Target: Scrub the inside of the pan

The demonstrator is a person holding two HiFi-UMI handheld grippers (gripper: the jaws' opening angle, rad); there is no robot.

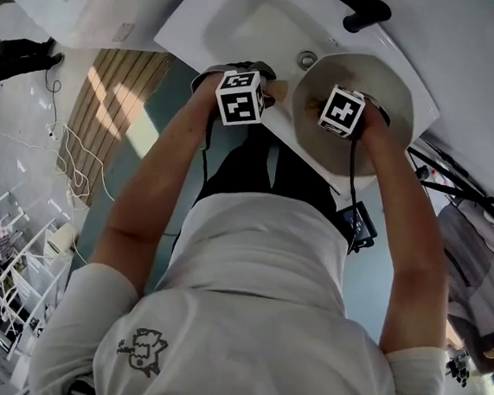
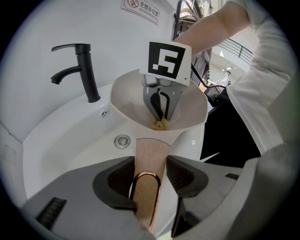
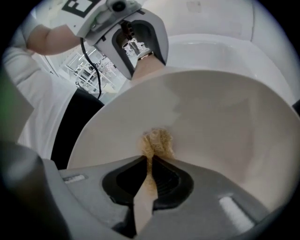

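The pan (image 1: 395,87) sits at the front rim of the white sink (image 1: 246,23), at about 1 o'clock in the head view, with its cream inside facing up toward the person. Its long axis runs along the wooden handle (image 2: 151,152). In the head view the handle points from the bowl toward 9 o'clock. In the left gripper view it runs from 6 o'clock up to the bowl at 12 o'clock.

The left tool (image 2: 151,165) has its 2 jaws set wide, with both pads pressed on the handle's sides. A copper loop (image 2: 156,185) at the handle's end lies just behind them.

The right tool (image 3: 150,160) reaches down into the bowl. Its jaws are almost together, pinching a thin tan scrubber (image 3: 157,143). The fibrous tip touches the pan's inner wall and is the only thing in the pan.

The basin holds a round drain (image 2: 123,140). A black faucet (image 2: 80,70) stands on the rim at 10 o'clock of the pan in the left gripper view.

Only the left gripper view shows the copper loop and a sign (image 2: 140,7) on the wall. The head view hides the scrubber under the right tool's marker cube (image 1: 342,112), but it alone shows both bare forearms and the white racks (image 1: 10,269) at 8 o'clock.
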